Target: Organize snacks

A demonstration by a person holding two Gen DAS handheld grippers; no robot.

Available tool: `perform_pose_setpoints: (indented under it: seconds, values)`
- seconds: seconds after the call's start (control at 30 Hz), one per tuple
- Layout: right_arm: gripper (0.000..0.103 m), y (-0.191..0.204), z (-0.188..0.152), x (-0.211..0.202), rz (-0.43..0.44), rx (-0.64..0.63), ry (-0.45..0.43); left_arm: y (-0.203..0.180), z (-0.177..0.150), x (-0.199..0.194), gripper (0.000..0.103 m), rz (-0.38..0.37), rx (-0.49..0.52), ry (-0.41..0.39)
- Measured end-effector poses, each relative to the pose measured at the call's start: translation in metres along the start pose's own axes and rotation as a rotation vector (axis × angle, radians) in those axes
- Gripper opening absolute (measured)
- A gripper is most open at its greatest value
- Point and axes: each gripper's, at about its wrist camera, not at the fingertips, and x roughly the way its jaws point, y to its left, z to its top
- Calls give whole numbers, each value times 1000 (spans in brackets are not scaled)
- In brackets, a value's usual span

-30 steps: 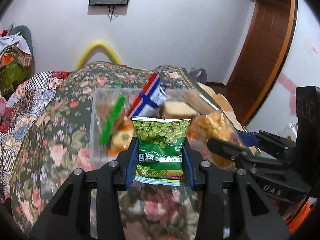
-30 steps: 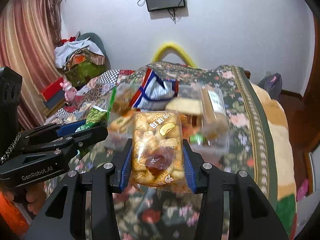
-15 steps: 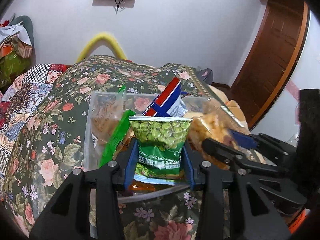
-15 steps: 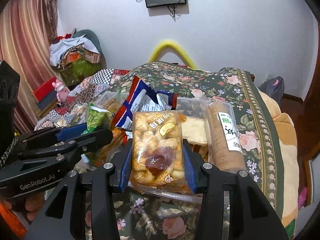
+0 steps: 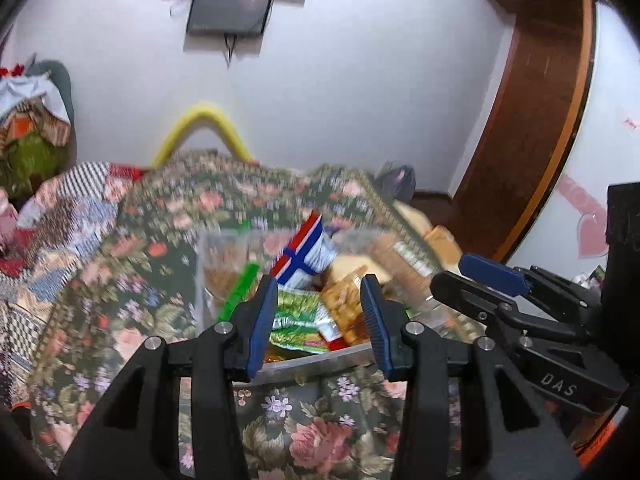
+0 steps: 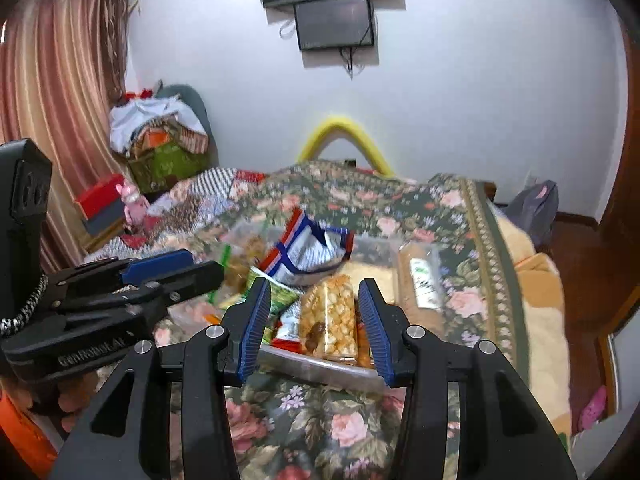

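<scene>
A clear plastic box full of snacks sits on the floral bedspread. The green pea packet and the yellow puffed-snack packet lie in its front part. A red, white and blue bag stands behind them, and a brown wrapped roll lies at the right. My left gripper is open and empty just in front of the box. My right gripper is open and empty beside it, also seen in the left wrist view.
The floral bedspread covers a bed, with a patchwork quilt at the left. A pile of clothes and a curtain stand at the far left. A wooden door is at the right.
Both grippers have opened and let go of their packets, which now lie in the box. Both grippers have drawn back from the box.
</scene>
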Motion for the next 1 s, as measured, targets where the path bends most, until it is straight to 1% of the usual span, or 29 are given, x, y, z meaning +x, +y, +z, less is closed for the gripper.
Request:
perform_pose_setpoints:
  seconds: [0.1,0.17,0.27,0.33,0.37,0.43,0.5,0.53,0.57,0.6,0.63,0.67,0.7,0.77,0.83,1.0]
  values:
    - [43,4,8,-29,4,7,-51,-12,6,-44,43,12,27,-88]
    - [45,8,11,-54,7,7,-93,-22,7,-75,43,17,46,-144]
    - [51,17,14,-91,8,6,-158,-37,4,-112,44,40,74,-210]
    - [61,22,12,-113,10,7,-198,-46,0,-132,50,60,95,-248]
    - [64,24,11,-122,9,8,-215,-51,-3,-143,52,69,109,-270]
    - [73,29,7,-139,5,8,-247,-59,-9,-163,66,94,135,-312]
    - [79,33,2,-150,0,5,-268,-67,-16,-177,72,118,164,-344]
    - [84,34,0,-154,-7,4,-277,-69,-19,-181,75,124,173,-352]
    - [86,36,-3,-159,-14,2,-284,-71,-21,-185,77,127,178,-355]
    - [89,37,-5,-161,-18,3,-290,-72,-24,-188,82,130,179,-358]
    - [93,39,-7,-163,-21,3,-293,-74,-26,-191,86,131,178,-361]
    - [96,40,-9,-164,-27,4,-295,-74,-28,-193,87,134,177,-365]
    - [102,41,-11,-165,-34,4,-297,-75,-31,-195,88,138,175,-368]
    - [103,43,-15,-166,-69,1,-314,-74,-34,-196,89,136,172,-366]
    - [103,45,-16,-166,-86,-10,-311,-74,-37,-197,90,133,166,-360]
    - [103,46,-20,-169,-92,-10,-303,-70,-40,-199,90,133,153,-355]
